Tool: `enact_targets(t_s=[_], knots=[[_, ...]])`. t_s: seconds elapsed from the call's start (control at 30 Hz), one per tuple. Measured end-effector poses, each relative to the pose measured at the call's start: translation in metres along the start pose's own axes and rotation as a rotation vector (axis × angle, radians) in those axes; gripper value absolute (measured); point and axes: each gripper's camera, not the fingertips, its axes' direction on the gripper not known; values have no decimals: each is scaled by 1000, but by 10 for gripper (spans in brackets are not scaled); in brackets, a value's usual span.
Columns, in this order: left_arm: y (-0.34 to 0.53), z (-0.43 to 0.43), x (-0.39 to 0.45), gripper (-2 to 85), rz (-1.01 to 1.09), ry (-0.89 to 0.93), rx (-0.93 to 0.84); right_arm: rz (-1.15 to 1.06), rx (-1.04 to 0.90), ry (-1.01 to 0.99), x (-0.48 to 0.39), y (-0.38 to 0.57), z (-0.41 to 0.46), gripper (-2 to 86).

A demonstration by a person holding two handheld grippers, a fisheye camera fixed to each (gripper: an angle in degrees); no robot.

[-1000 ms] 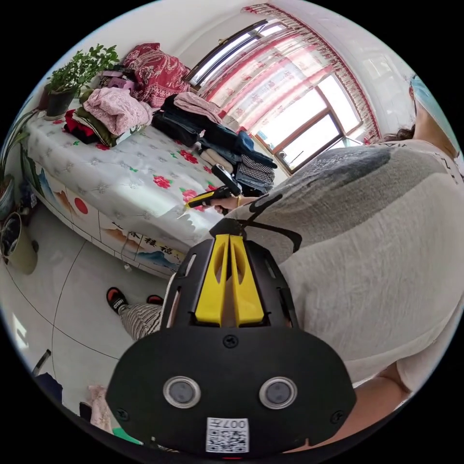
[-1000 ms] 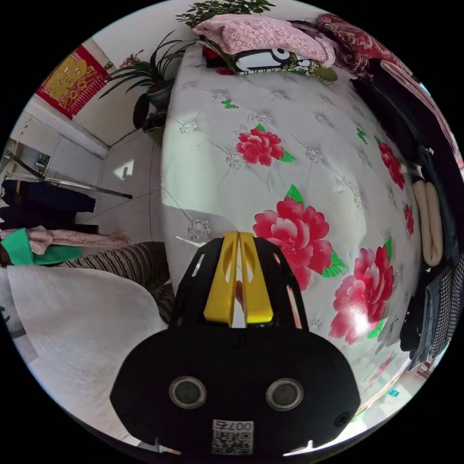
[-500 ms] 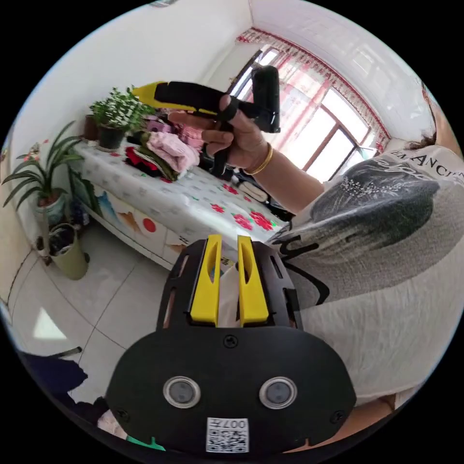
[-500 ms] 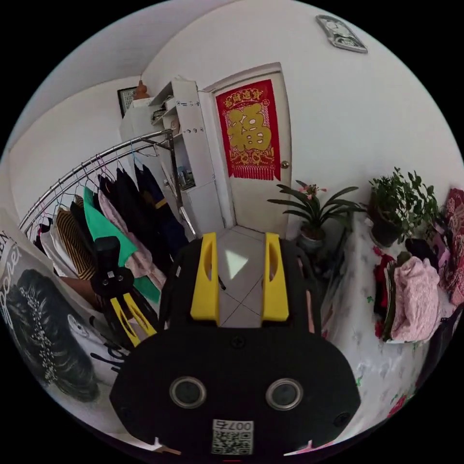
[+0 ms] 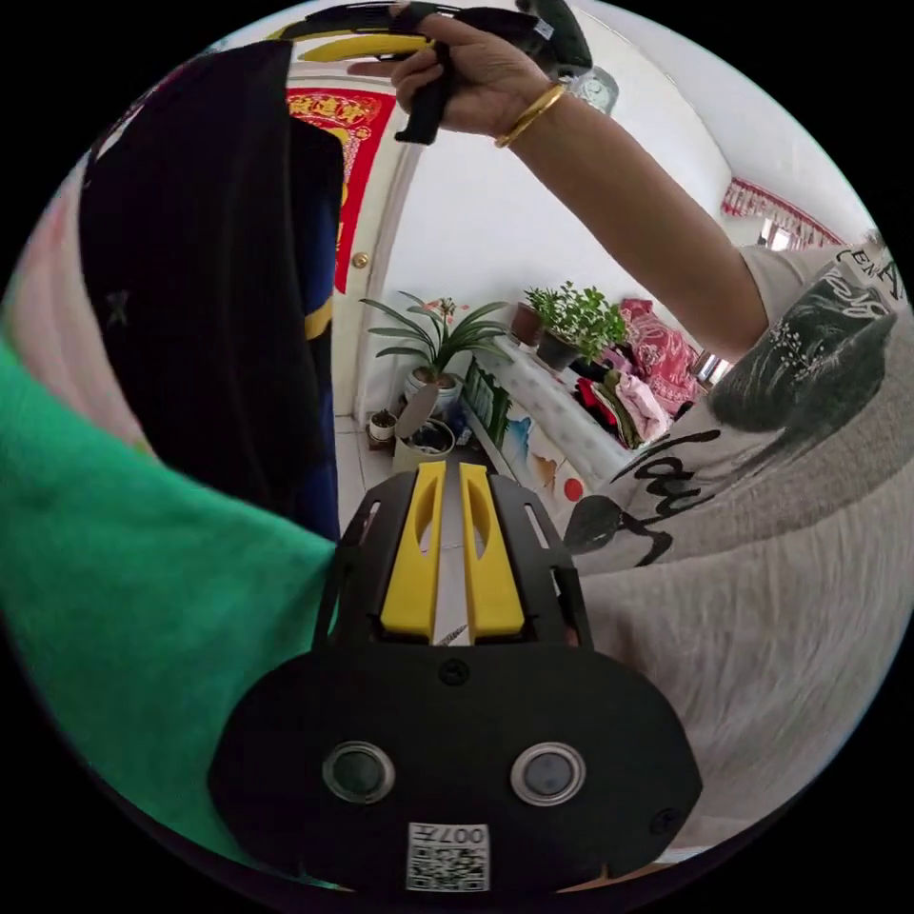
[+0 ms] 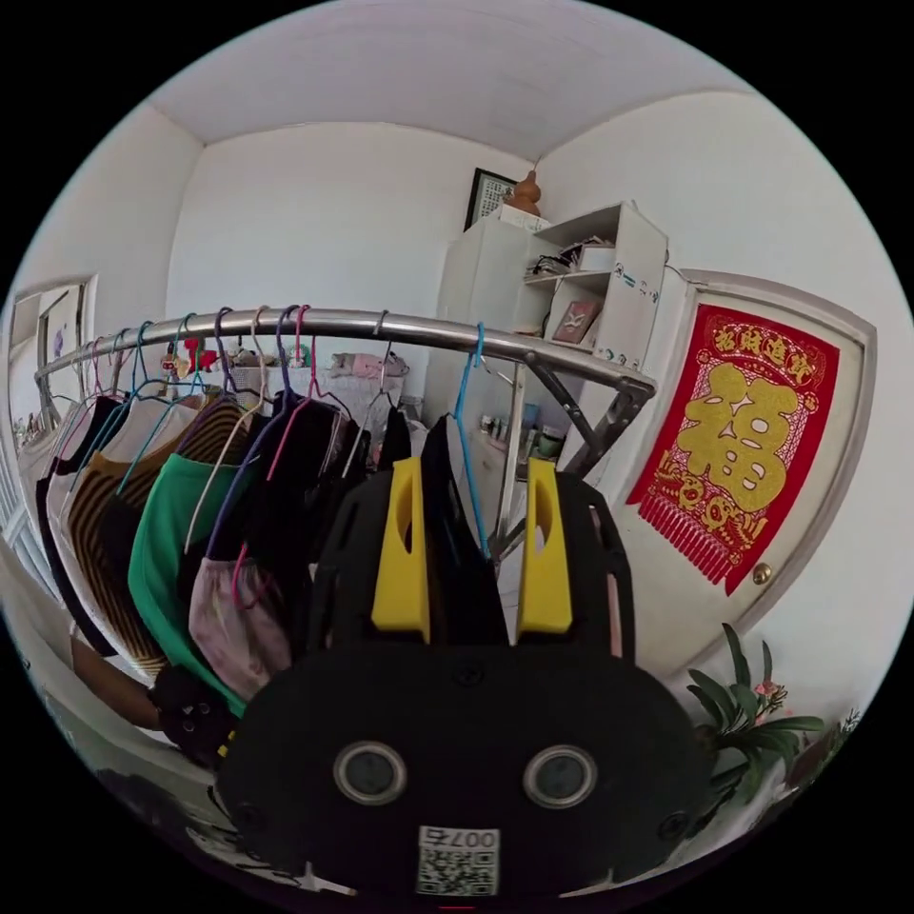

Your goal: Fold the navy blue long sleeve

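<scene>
Since the earlier frame both my claws have come away from the flowered bed and up to the clothes rail (image 6: pixel 381 326); right claw (image 6: pixel 473 552) now just below the rail, yellow jaws spread wide, nothing pinched; a dark garment on a blue hanger (image 6: pixel 466 419) hangs from the rail and shows in the gap between the jaws, not pressed by either; whether this is the navy blue long sleeve I cannot tell for certain; dark navy cloth with a yellow stripe (image 5: pixel 314 324) hangs from the rail end nearest the door; green top (image 6: pixel 162 543) further along the rail, striped ones beyond it; left claw (image 5: pixel 445 562) low beside the rail's clothes, jaws nearly pressed together with a thin slit, gripping nothing; green cloth close against its left side; right hand (image 5: pixel 476 71) raised high, gripping the right claw's handle; red banner (image 6: pixel 743 447) on the door beyond the rail's end; potted plant (image 5: pixel 433 333) at the foot of that door.
</scene>
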Motion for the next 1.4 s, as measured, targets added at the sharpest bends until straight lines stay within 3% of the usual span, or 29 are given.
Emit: enact_targets(t_s=[0.23, 0.53, 0.67, 0.9, 1.07, 1.4], knots=[[16, -56, -31, -9, -100, -68, 80, 46, -235, 130, -20, -44, 105, 58], [17, -78, -42, -10, -68, -81, 64, -153, -118, 261, -44, -110, 93, 19], [16, -74, -39, -9, -63, -63, 56, -192, -223, 205, -48, -152, 123, 16], [19, -55, -30, -6, -69, -50, 41, -11, -363, 157, -32, -58, 158, 15], [15, -15, -17, 14, -41, -17, -13, 236, -409, 198, -9, 69, 95, 15], [-53, 103, 55, 88, 104, 55, 12, 396, -412, 579, -44, 147, -132, 20]])
